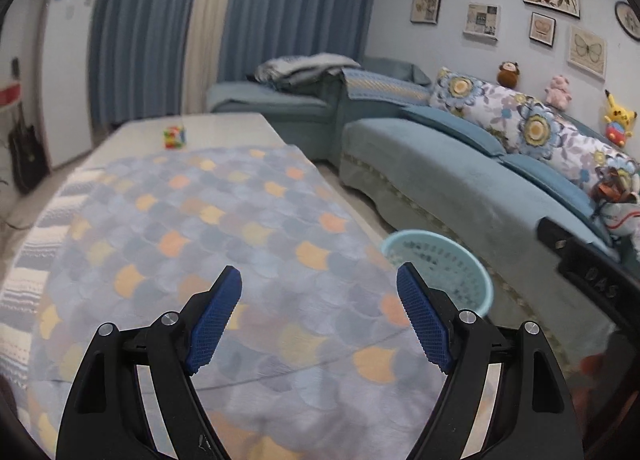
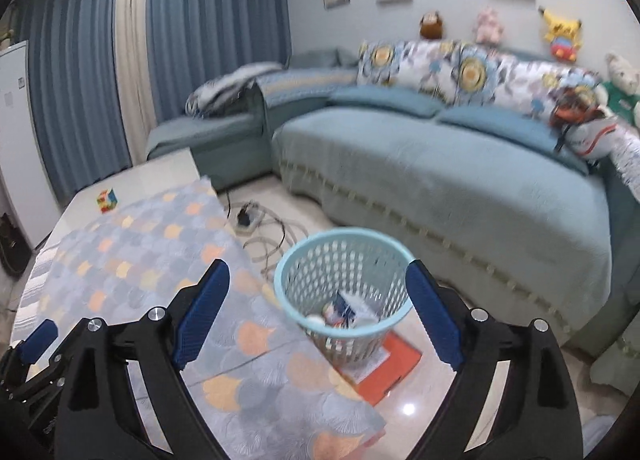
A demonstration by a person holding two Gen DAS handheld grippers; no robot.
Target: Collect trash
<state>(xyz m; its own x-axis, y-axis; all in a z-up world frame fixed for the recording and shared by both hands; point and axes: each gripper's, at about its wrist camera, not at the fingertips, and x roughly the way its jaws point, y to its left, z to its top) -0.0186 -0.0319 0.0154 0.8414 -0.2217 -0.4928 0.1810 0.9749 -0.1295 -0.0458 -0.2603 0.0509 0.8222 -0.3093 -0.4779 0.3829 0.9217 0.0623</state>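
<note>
**Q:** Going left to right, what is in front of you?

**A:** Farthest left is the low table under a quilted grey cloth with orange and yellow scale shapes (image 1: pixel 208 220). A small multicoloured cube (image 1: pixel 175 137) sits alone at its far bare end. My left gripper (image 1: pixel 320 316) hangs over the cloth, jaws spread wide with nothing between them. Right of the table edge, on the floor, stands the round pale-blue perforated plastic basket (image 2: pixel 344 280), with a few scraps of trash (image 2: pixel 344 310) in its bottom. Behind it runs a long teal sofa (image 2: pixel 460 180).

**Q:** And your right gripper?

**A:** My right gripper (image 2: pixel 318 312) is also wide open and empty, looking down into the basket.

**Q:** What does the next move depend on?

**A:** I see no loose trash on the cloth. The basket lies ahead and below my right gripper, so that hand is nearer to it. The cube lies far ahead, nearer my left.
</note>
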